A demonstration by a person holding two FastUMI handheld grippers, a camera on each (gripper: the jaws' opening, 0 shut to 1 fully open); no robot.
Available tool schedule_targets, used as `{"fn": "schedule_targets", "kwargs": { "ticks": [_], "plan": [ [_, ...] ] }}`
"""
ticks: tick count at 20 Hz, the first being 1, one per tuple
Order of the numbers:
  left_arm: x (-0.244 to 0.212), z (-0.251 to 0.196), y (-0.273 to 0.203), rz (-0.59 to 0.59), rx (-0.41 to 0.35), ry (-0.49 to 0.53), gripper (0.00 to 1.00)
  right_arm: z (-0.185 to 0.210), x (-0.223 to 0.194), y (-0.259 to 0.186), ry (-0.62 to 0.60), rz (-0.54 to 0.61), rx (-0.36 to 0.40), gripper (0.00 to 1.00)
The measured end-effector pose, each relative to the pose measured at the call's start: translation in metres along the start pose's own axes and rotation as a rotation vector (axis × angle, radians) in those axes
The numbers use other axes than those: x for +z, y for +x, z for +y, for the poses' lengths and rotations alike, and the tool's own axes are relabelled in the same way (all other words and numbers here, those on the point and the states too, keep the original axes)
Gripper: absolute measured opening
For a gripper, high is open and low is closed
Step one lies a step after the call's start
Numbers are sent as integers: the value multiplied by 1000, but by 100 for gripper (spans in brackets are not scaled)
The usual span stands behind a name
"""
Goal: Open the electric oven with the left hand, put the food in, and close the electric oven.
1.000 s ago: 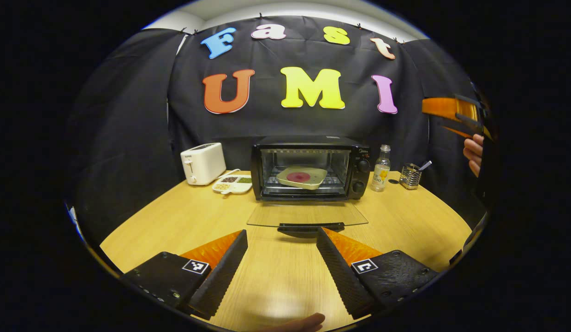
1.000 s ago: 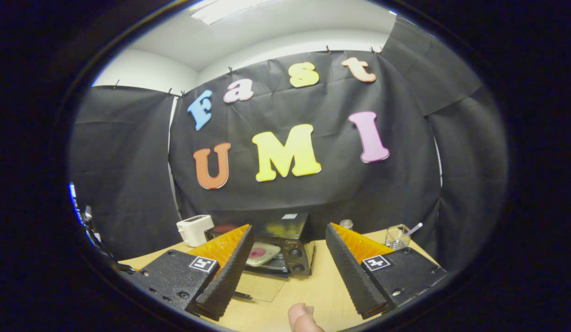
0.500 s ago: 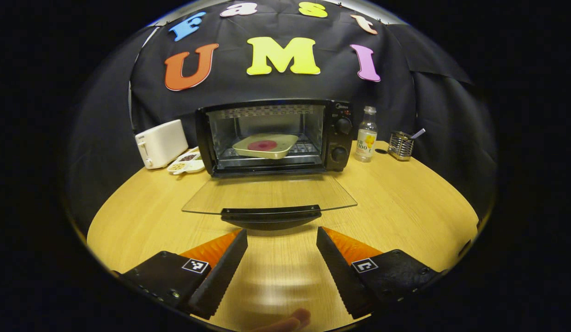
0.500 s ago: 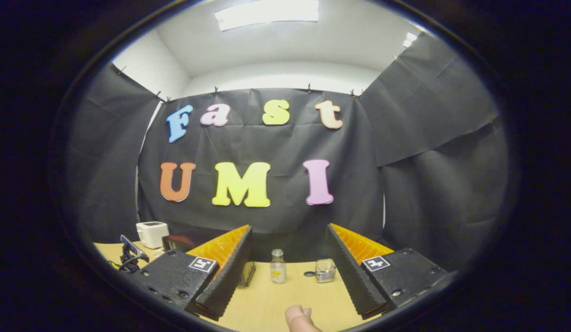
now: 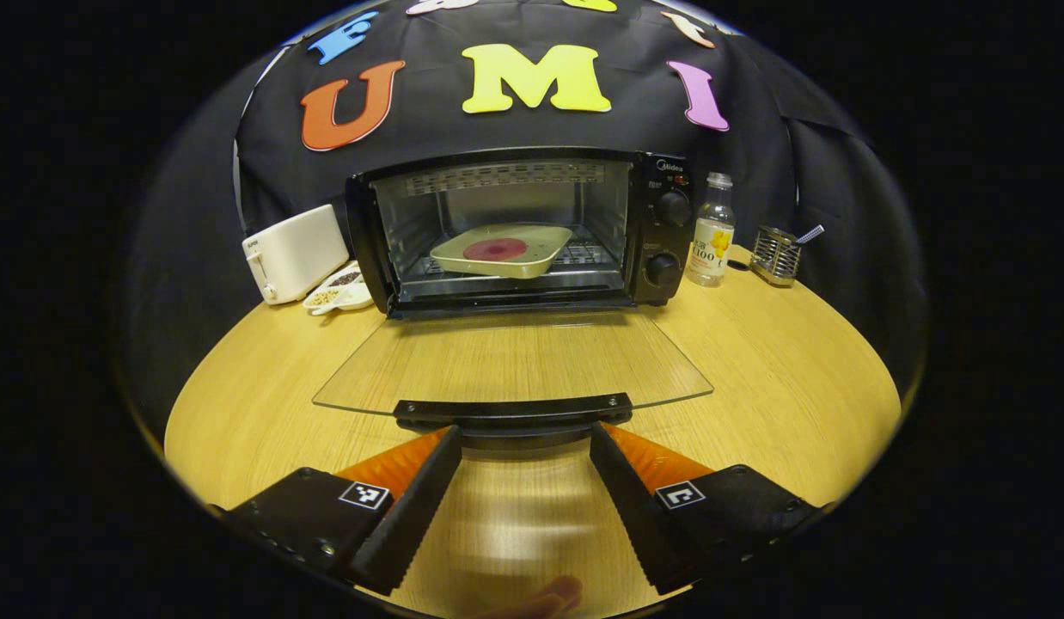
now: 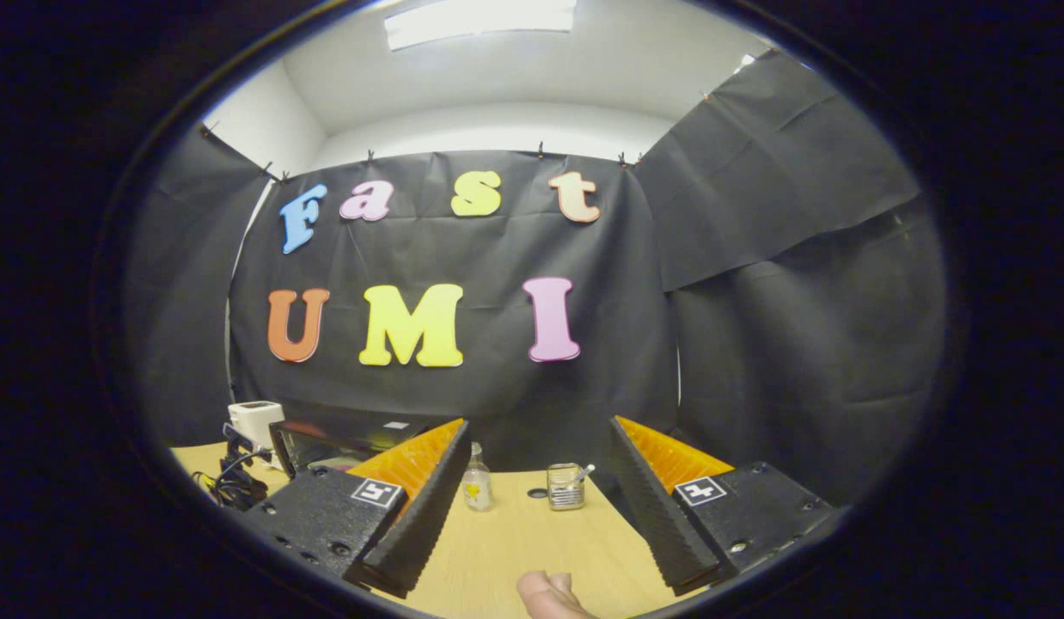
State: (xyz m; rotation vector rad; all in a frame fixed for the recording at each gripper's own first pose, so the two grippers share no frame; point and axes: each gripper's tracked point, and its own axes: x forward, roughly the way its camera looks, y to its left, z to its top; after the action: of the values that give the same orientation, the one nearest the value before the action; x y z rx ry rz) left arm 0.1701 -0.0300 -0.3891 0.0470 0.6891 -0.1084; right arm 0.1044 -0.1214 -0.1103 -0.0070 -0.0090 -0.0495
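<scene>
Left gripper view looks across the wooden table [image 5: 781,361] at the electric oven [image 5: 519,228], whose glass door [image 5: 512,359] lies folded down flat in front of it. Inside the oven, on the wire rack, sits the food: a pale square plate [image 5: 501,250] with a dark red round patch. The left gripper [image 5: 525,456] hovers just in front of the door's black handle [image 5: 512,410], its fingers spread wide with nothing between them. Left of the oven stand a white toaster [image 5: 294,252] and a divided snack dish [image 5: 339,295]; right of the oven are a small bottle [image 5: 711,230] and a wire holder [image 5: 777,255]. In the right gripper view, the right gripper [image 6: 532,468] is raised, spread wide and empty, right of the oven.
</scene>
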Motion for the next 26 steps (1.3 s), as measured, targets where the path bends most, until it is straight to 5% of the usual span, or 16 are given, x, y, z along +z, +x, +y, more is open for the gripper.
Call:
{"fn": "schedule_targets", "kwargs": {
  "ticks": [8,26],
  "plan": [
    [5,0,-2,17,-3,2,98,5,4,-6,-15,-4,27,100],
    [98,8,-23,-97,16,40,98,17,19,-17,-22,-24,36,96]
  ]
}}
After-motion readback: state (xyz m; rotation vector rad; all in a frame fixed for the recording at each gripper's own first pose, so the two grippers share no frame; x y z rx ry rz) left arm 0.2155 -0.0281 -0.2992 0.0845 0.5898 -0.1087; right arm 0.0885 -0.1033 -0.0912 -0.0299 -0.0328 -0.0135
